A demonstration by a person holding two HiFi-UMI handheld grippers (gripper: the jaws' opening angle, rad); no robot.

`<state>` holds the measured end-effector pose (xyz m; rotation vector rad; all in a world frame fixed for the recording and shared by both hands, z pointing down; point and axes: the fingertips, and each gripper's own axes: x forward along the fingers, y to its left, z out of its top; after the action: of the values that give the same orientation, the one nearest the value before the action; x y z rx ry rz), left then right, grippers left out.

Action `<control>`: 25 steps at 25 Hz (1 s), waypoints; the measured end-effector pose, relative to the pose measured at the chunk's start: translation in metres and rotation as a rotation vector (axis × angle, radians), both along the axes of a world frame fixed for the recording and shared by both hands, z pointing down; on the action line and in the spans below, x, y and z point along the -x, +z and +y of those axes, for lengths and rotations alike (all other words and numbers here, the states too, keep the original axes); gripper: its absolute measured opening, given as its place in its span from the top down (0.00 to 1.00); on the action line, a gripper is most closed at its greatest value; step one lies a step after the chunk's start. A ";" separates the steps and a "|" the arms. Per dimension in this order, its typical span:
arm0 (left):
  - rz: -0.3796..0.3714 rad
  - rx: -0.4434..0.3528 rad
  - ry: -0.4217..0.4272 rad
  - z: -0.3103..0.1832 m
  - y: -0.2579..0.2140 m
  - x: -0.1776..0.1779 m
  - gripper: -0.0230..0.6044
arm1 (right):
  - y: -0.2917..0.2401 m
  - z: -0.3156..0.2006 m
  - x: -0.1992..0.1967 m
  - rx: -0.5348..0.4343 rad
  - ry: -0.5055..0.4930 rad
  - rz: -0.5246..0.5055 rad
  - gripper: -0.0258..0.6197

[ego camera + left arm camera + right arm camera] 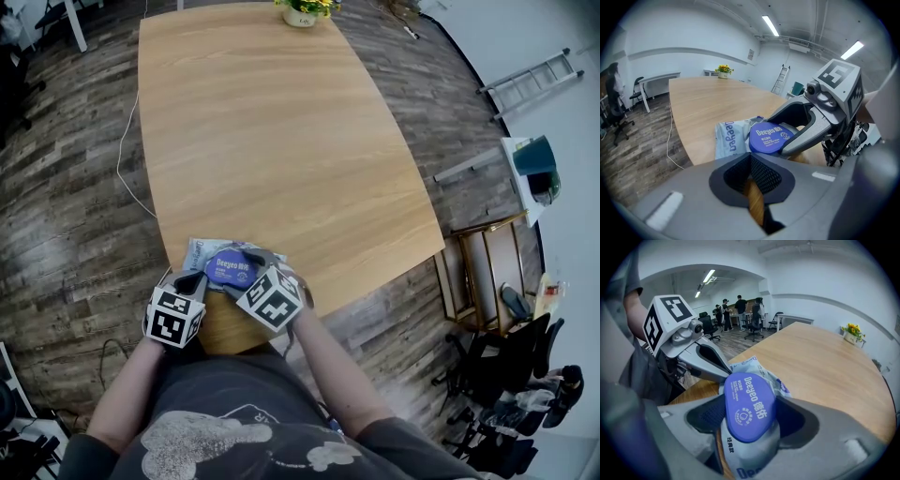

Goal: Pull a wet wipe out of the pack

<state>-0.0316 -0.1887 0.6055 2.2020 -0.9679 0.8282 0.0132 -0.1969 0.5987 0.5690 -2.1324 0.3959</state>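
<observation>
A wet wipe pack point(199, 251), pale with a blue oval lid point(231, 268), lies on the wooden table point(281, 122) near its front edge. My right gripper point(242, 270) straddles the pack, its jaws spread wide. In the right gripper view the closed lid point(750, 406) sits between them, with a gap to the left pad. No wipe shows. Just left of the pack, my left gripper point(192, 279) is shut with nothing in it, over the table edge. In the left gripper view, the lid point(769, 137) lies between the right gripper's fingers point(806, 138).
A yellow flower pot point(302, 11) stands at the table's far end. A white cable point(127, 141) trails on the floor to the left. To the right are a ladder point(539, 80), a metal rack point(487, 272) and office chairs point(506, 375). People stand far off point(740, 310).
</observation>
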 end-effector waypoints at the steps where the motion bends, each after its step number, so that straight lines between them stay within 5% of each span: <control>1: 0.002 0.001 0.002 0.000 0.000 0.000 0.94 | 0.000 0.000 0.000 0.009 0.001 -0.004 0.46; 13: 0.001 -0.007 0.007 -0.002 0.001 0.001 0.93 | -0.008 -0.003 0.000 0.101 0.038 -0.094 0.46; 25: 0.000 -0.021 0.035 0.001 -0.002 -0.002 0.93 | -0.048 -0.010 -0.010 -0.104 0.170 -0.126 0.47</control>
<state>-0.0292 -0.1876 0.6033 2.2429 -0.9451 0.8376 0.0230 -0.2073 0.5511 0.8072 -2.2423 0.4257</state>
